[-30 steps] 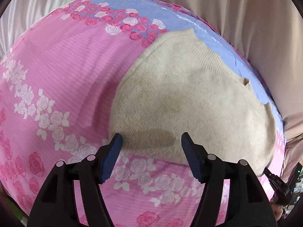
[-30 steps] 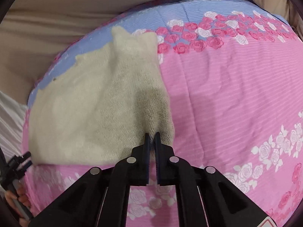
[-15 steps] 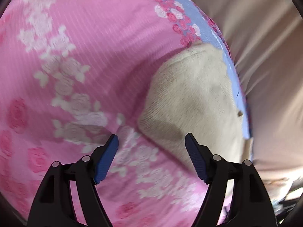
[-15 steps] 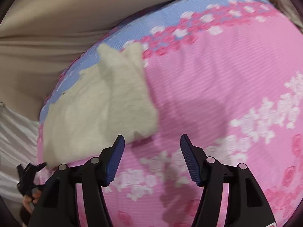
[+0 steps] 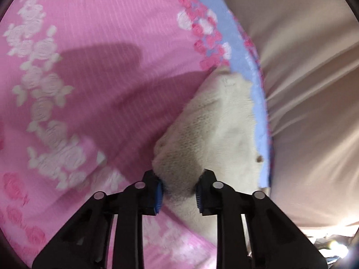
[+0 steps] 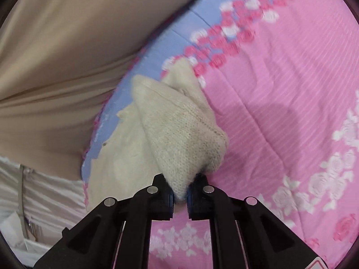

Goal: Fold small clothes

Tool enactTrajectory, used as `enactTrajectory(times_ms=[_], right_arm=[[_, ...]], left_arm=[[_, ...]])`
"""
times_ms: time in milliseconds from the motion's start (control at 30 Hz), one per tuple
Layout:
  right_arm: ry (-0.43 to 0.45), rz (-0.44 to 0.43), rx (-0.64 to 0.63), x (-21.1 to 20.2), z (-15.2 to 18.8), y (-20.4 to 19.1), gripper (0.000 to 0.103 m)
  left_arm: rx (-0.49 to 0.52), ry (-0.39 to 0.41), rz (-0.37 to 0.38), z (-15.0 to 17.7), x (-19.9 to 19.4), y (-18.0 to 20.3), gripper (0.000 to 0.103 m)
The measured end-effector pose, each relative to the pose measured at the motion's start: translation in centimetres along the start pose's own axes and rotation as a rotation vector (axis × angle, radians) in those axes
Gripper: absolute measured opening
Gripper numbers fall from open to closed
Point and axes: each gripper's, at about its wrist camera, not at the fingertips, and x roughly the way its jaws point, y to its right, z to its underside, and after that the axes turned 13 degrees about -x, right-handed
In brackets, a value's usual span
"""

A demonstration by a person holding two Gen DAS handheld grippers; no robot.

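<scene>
A cream knitted garment [image 5: 215, 134] lies on a pink rose-patterned bedsheet [image 5: 101, 89], close to its blue border. My left gripper [image 5: 179, 192] is shut on the garment's near left corner, bunching the knit between its blue pads. In the right wrist view the same garment [image 6: 179, 130] is lifted into a fold. My right gripper [image 6: 180, 194] is shut on its near right corner. The parts of the garment between the jaws are hidden.
The sheet's blue border [image 6: 154, 56] with pink roses runs along the bed edge. Beige fabric [image 5: 309, 89] lies beyond the edge, also in the right wrist view [image 6: 67, 56]. White cloth [image 6: 33, 190] shows at the lower left of that view.
Both grippers were open half a second ago. Both have moved in and closed on the garment's near corners, and the knit now bunches and lifts.
</scene>
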Motion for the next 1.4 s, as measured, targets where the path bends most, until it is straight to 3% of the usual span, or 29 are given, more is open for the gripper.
enactTrajectory(times_ms=[100,200,267,300,367,433,500,567,633,700,733,833,867,933,1033,1100,1167,1233,1300,1400], right_arm=[[-0.022,0.047,-0.047,-3.7,2.1,0.3,0.007],[-0.126,0.121,-0.055,-4.1,5.6,2.9,0.009],[-0.237,0.262,-0.082,-3.1,7.8,4.9,0.012],[-0.234,0.313,-0.085,-3.3,8.1,5.0,0.016],[-0.115,0.381,-0.113,-5.9,7.3,3.6,0.019],[-0.012,0.428,-0.324,-7.4,5.6,-0.9,0.021],[-0.056,0.353,-0.529,-6.0,4.3,-5.3,0.021],[-0.222,0.202,-0.602,-2.1,4.1,-7.6,0.021],[-0.322,0.119,-0.672,1.9,4.4,-8.6,0.010],[-0.297,0.213,-0.761,4.2,3.2,-8.1,0.010],[-0.250,0.303,-0.725,4.9,1.1,-6.6,0.009],[-0.124,0.511,-0.409,3.0,-4.8,-0.2,0.009],[-0.093,0.517,-0.365,1.5,-5.7,0.5,0.011],[-0.075,0.427,-0.391,-0.7,-5.2,-0.3,0.011],[-0.115,0.381,-0.526,-1.1,-1.5,-3.8,0.011],[-0.147,0.352,-0.534,0.1,1.7,-5.5,0.011],[-0.189,0.326,-0.500,1.1,3.8,-5.3,0.011],[-0.248,0.322,-0.476,2.3,5.3,-4.7,0.011],[-0.267,0.332,-0.476,2.4,6.1,-4.5,0.011],[-0.277,0.322,-0.461,2.3,6.1,-3.9,0.011]], left_arm=[[0.039,-0.040,-0.008,2.1,-3.3,-0.7,0.020],[0.046,-0.072,-0.068,3.7,-4.0,-3.8,0.021],[-0.011,-0.106,-0.108,4.4,-3.1,-7.1,0.022],[-0.047,-0.108,-0.116,4.4,-2.7,-8.0,0.023],[-0.089,-0.104,-0.099,4.4,-2.5,-8.9,0.025],[-0.008,-0.079,-0.135,4.6,-2.6,-7.5,0.026],[0.089,-0.052,-0.186,5.0,-2.4,-6.0,0.027],[0.146,-0.032,-0.231,5.6,-2.1,-5.1,0.028],[0.156,-0.017,-0.246,6.0,-1.8,-5.1,0.029],[0.149,-0.016,-0.245,5.7,-1.8,-5.3,0.029],[0.148,-0.017,-0.242,5.6,-2.0,-5.5,0.029],[0.156,-0.020,-0.239,5.6,-2.1,-5.7,0.030],[0.153,-0.019,-0.236,5.6,-2.0,-5.7,0.031],[0.132,-0.016,-0.215,5.6,-1.8,-5.7,0.035],[0.089,0.007,-0.184,5.3,-1.8,-6.0,0.046],[0.059,0.031,-0.178,5.0,-2.0,-6.4,0.063],[0.016,0.051,-0.154,4.7,-1.9,-6.5,0.069],[0.007,0.072,-0.138,4.5,-1.8,-6.2,0.067],[0.025,0.089,-0.120,4.4,-1.9,-5.8,0.038],[0.058,0.115,-0.082,4.5,-2.6,-4.7,0.022]])
